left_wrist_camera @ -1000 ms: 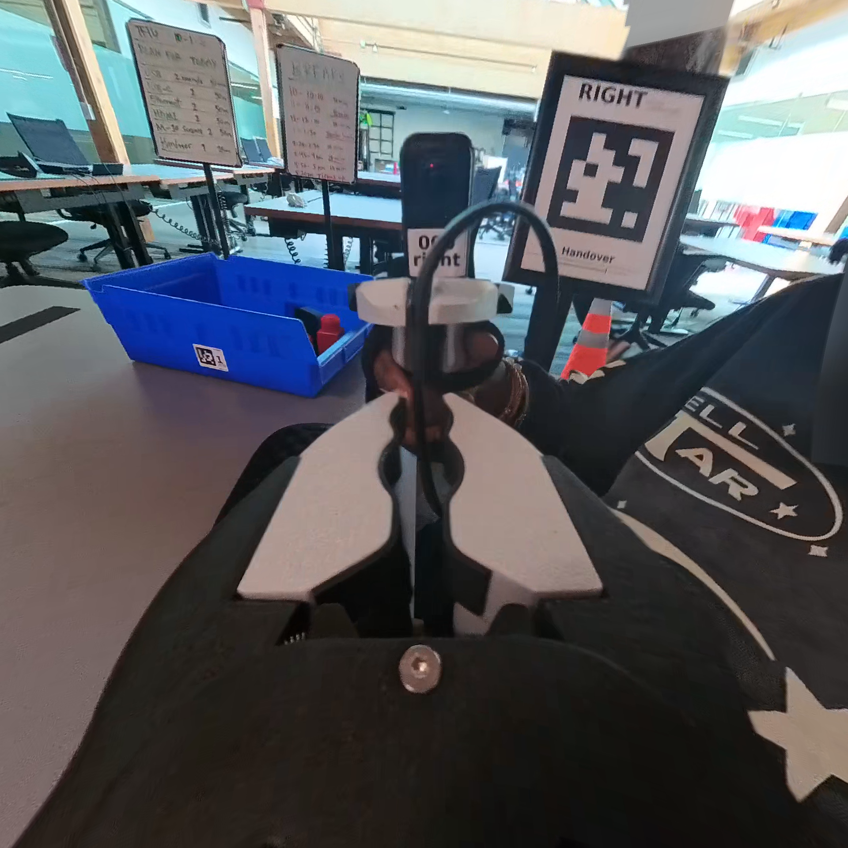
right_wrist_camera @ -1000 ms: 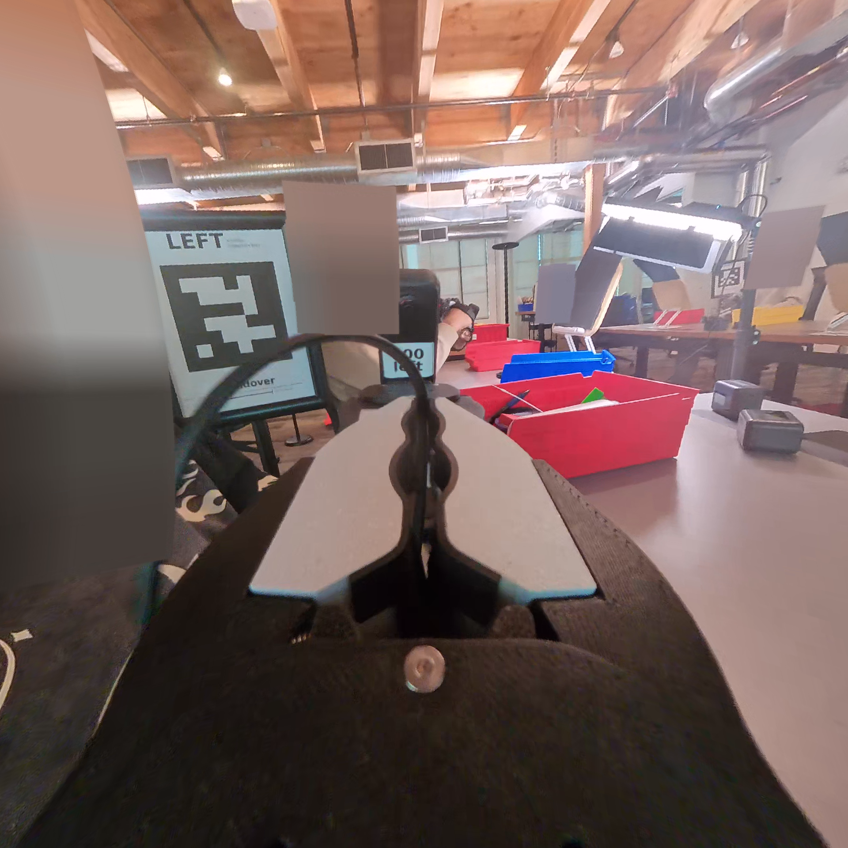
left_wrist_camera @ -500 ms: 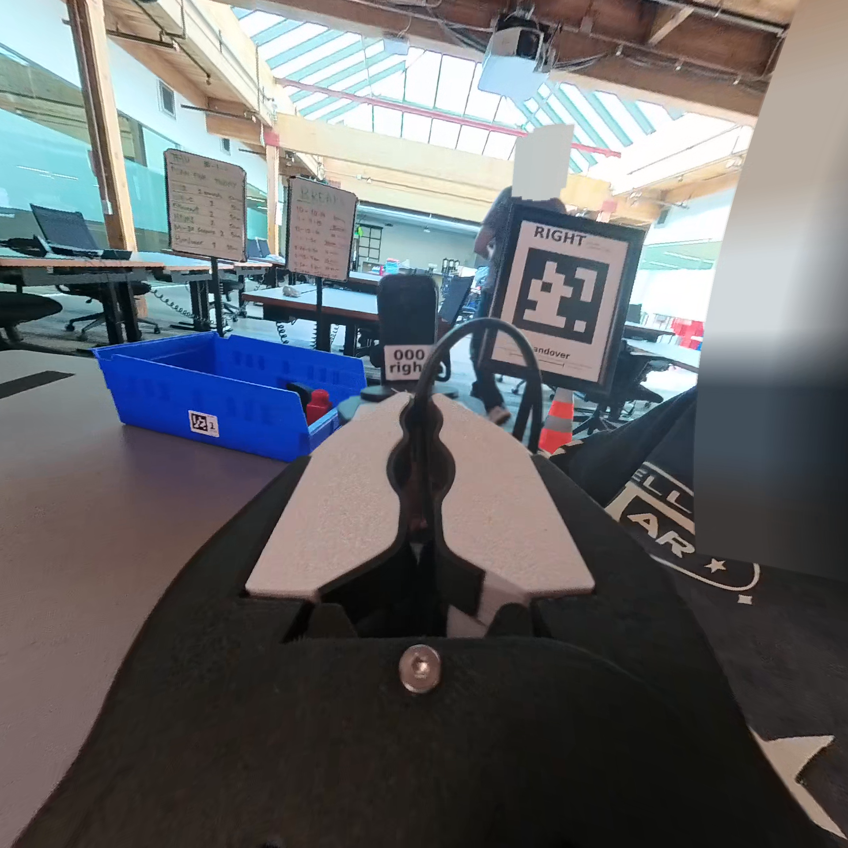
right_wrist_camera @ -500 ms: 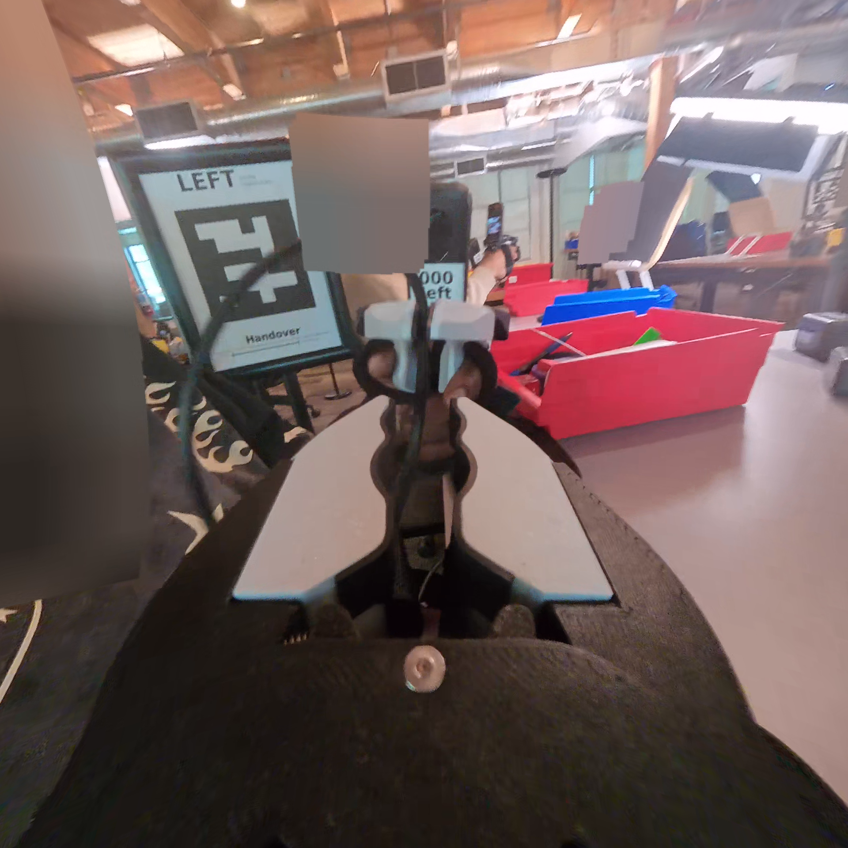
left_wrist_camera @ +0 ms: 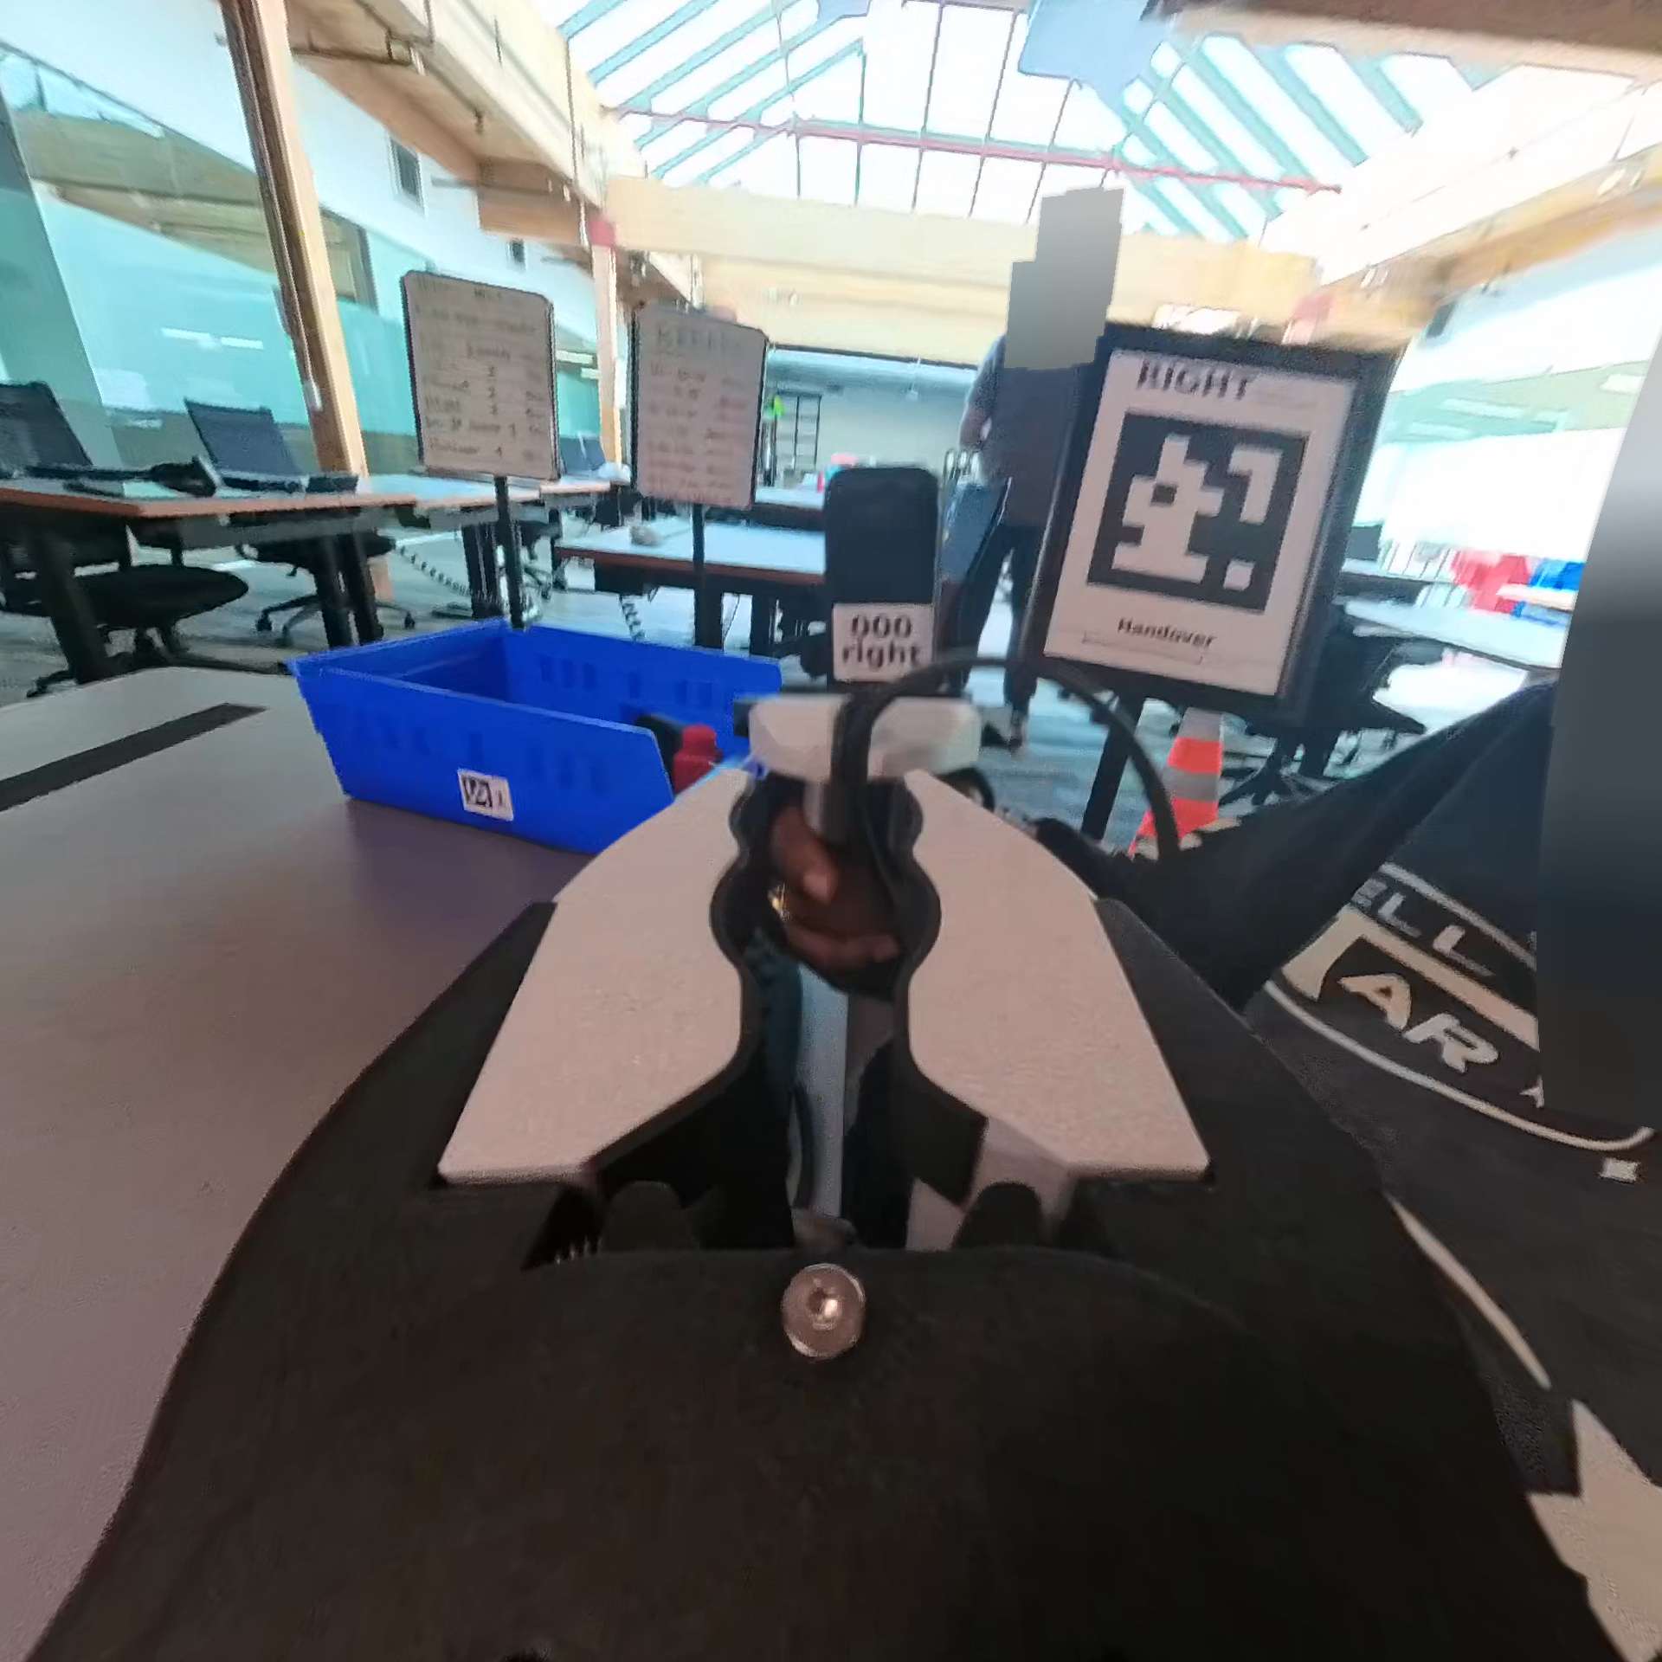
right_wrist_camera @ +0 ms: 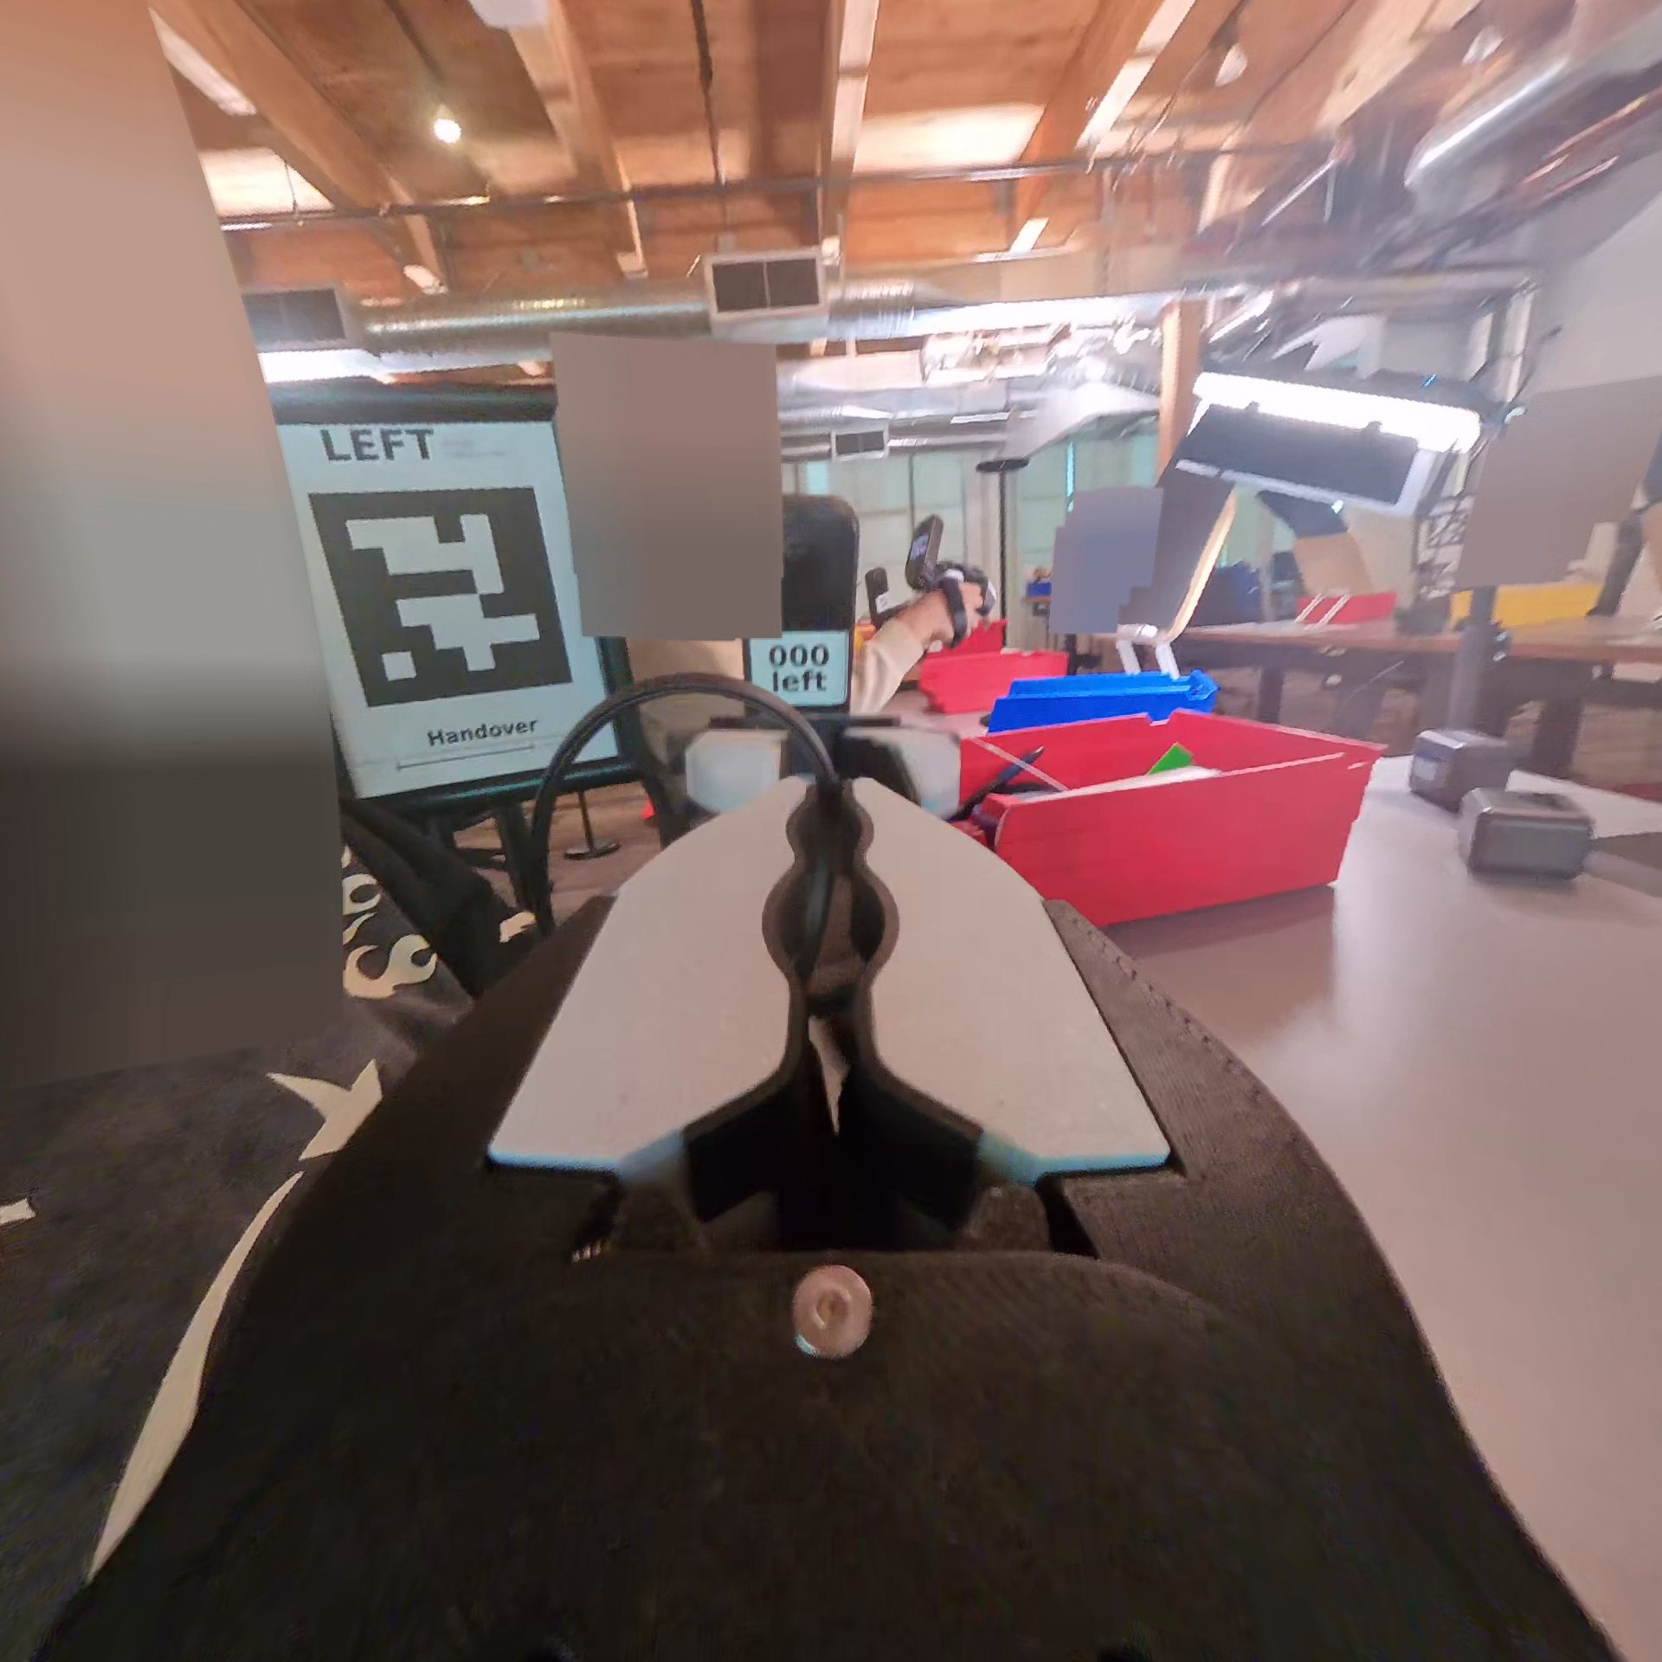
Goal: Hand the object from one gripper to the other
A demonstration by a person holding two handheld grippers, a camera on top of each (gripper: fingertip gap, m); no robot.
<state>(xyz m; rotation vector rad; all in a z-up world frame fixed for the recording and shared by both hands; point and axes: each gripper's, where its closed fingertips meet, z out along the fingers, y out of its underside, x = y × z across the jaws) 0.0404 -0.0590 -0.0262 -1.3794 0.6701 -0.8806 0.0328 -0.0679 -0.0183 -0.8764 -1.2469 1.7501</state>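
My right tool (right_wrist_camera: 829, 791) is closed tight on a thin black cable (right_wrist_camera: 665, 697), which arches up and left in a springy loop. My left tool (left_wrist_camera: 832, 791) stands slightly parted, the same cable (left_wrist_camera: 1061, 683) running into its gap; whether it grips, I cannot tell. The cable looks light, limp and slippery, so I'd pinch it close by the other tool. The counter (right_wrist_camera: 1457, 1034) lies off to one side, leaving open air between us.

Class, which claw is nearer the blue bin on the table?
Right. The right claw hangs close beside the end of the blue bin. The left claw faces it from farther back, with the bin ahead to its left.
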